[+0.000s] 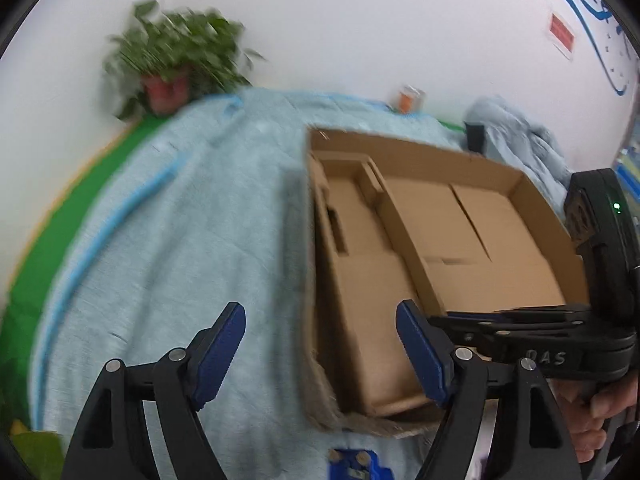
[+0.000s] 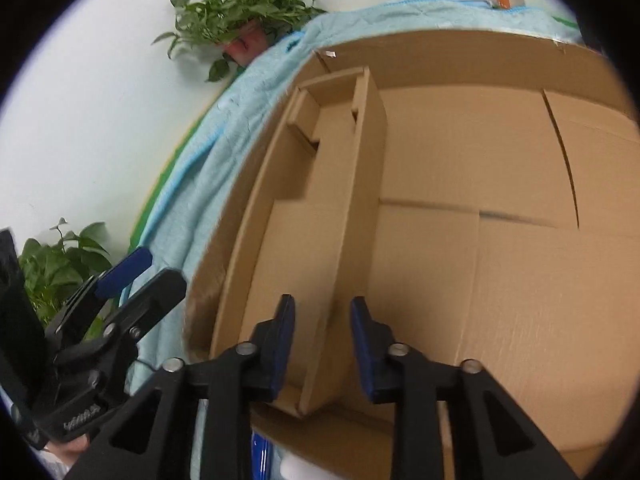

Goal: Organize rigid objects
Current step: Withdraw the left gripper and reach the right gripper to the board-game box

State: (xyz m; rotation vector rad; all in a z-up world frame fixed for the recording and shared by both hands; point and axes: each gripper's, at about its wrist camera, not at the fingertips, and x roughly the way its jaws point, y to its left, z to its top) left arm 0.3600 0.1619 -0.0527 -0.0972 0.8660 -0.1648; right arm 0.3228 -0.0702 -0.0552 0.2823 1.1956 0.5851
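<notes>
Currently I am holding the left gripper (image 1: 320, 356) with fingers apart beside the cardboard box (image 1: 416, 216); right gripper (image 2: 323, 344) fingers are straddling its divider (image 2: 356, 208), nearly together, gripping nothing.

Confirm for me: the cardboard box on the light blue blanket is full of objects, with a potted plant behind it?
Not quite: the cardboard box is empty, holding only its own cardboard divider, as the right wrist view shows. It does sit on the light blue blanket, potted plant behind.

Both grippers (image 1: 320, 356) (image 2: 323, 346) are black-framed, with blue-padded jaws and silver pivot screws.
</notes>
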